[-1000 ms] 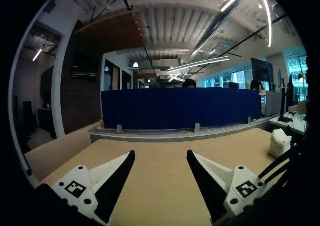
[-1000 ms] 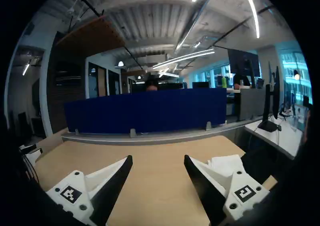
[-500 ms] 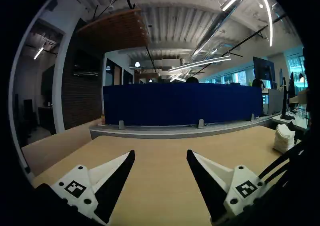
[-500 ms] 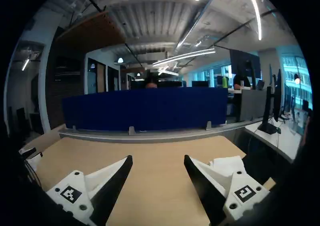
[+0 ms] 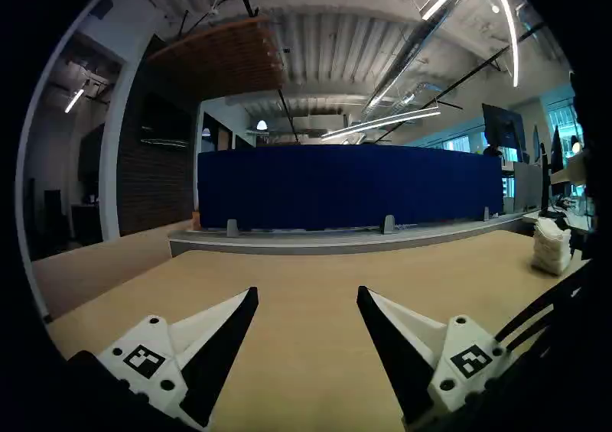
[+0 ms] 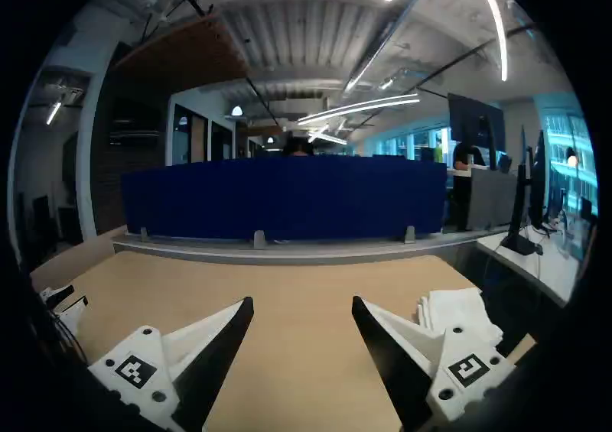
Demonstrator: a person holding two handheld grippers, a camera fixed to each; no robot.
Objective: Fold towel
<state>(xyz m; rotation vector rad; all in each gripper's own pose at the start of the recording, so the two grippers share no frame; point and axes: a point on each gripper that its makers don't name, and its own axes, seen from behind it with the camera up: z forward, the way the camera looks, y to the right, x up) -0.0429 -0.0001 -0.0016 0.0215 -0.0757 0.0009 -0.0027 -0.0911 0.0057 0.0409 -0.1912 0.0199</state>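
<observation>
Over the near part of the wooden table (image 5: 321, 267), the left gripper (image 5: 306, 290) is opened wide and holds nothing; the right gripper (image 6: 301, 300) is the same. The white towels (image 6: 457, 310) lie stacked at the table's right edge. Behind the table's far edge stands a blue partition (image 5: 344, 187).

The white left tool (image 5: 306, 290) has black-faced fingers (image 5: 222, 348) and square markers (image 5: 144, 361).

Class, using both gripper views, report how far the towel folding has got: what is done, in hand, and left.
Done: a stack of white towels looks folded on the table. In hand: nothing; left gripper and right gripper hover open. Left: taking a towel and folding it.
</observation>
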